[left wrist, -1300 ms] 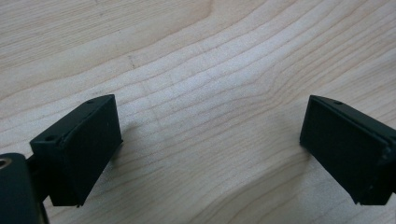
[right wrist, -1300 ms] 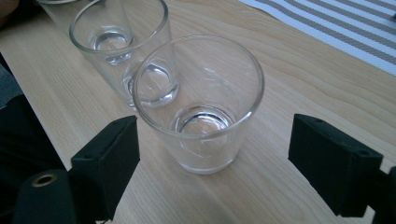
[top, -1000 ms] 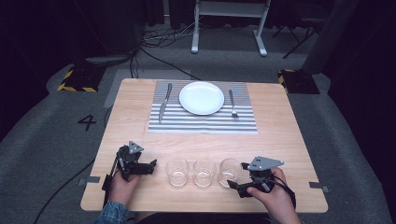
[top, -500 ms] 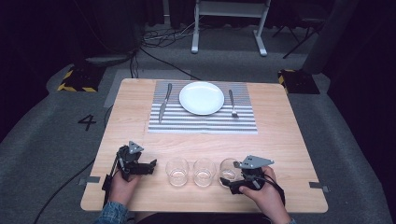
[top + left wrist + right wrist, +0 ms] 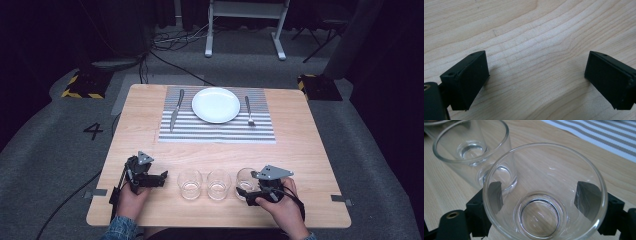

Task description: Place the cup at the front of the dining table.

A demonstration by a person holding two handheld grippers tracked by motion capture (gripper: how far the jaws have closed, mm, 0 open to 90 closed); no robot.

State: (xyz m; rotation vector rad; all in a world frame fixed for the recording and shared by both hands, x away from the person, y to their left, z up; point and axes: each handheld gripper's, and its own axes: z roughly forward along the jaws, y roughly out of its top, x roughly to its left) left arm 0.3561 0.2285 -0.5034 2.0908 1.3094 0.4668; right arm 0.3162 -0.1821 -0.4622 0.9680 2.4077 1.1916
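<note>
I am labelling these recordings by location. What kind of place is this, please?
Probably a staged recording studio, not a home: a wooden table on grey carpet, dark curtains around it, and hazard-striped blocks on the floor.

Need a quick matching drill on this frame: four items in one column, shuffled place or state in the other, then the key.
Items
1. knife
2. fork
3. plate
4. right hand-held gripper

Places or states
A. on the striped mat, right of the plate
B. jaws on either side of the rightmost glass
C. middle of the striped mat
D. on the striped mat, left of the plate

Pairs: 1-D, 2-A, 3-C, 4-B
</note>
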